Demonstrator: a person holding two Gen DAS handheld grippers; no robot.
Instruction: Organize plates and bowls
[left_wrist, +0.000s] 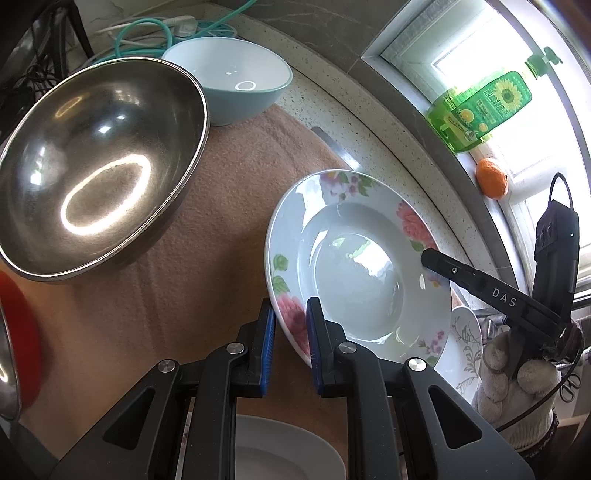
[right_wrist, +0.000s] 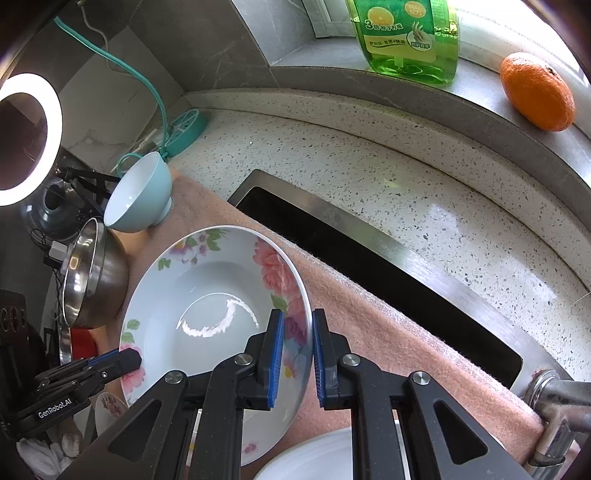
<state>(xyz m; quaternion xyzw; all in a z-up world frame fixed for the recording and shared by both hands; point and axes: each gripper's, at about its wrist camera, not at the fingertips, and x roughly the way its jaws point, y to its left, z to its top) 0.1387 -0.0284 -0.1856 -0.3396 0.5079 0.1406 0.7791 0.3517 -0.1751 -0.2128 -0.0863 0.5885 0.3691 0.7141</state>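
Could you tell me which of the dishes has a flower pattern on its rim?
The floral plate held between both claws; the steel bowl and blue bowl are plain.

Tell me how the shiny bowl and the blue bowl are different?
The metal bowl is silvery and mirror-like, while the blue bowl is pale blue outside and white inside. The metal bowl looks much wider. The blue bowl stands on a small foot; the metal bowl shows none. Both sit empty on the pink cloth.
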